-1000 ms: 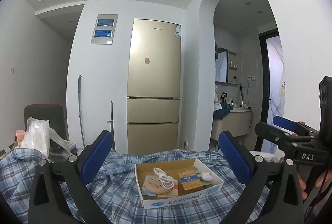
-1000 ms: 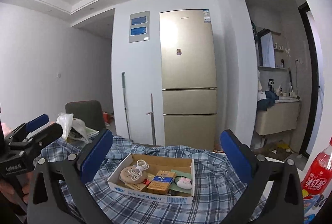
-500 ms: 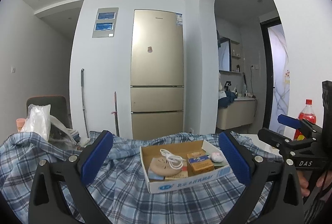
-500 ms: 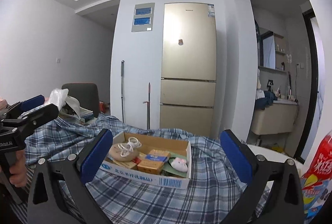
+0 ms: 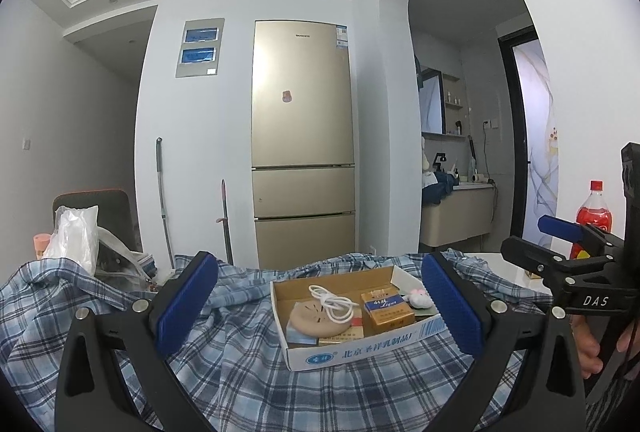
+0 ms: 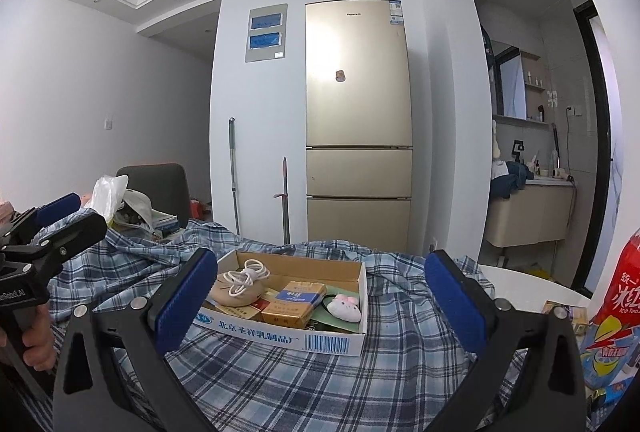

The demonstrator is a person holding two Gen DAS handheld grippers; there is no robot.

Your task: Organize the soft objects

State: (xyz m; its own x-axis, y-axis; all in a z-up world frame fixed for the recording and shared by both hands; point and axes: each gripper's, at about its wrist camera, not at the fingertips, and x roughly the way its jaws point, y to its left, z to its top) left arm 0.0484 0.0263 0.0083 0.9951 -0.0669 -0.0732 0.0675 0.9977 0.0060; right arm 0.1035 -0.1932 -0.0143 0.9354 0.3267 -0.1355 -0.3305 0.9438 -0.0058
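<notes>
Gold fridge (image 5: 303,136) stands far ahead of both grippers. Blue plaid shirt (image 6: 280,372) is spread under them. Cardboard tray (image 5: 360,350) w/ cable, packs and a small plush sits between left gripper (image 5: 320,308) fingers; right gripper (image 6: 320,306) likewise. Both gape wide, holding nothing.

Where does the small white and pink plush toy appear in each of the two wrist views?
Left wrist view: the plush toy lies at the far right corner of the cardboard box, beside the right finger's blue pad.
Right wrist view: the plush toy lies at the near right end of the cardboard box.
Shared landmark: the gold fridge behind.
</notes>
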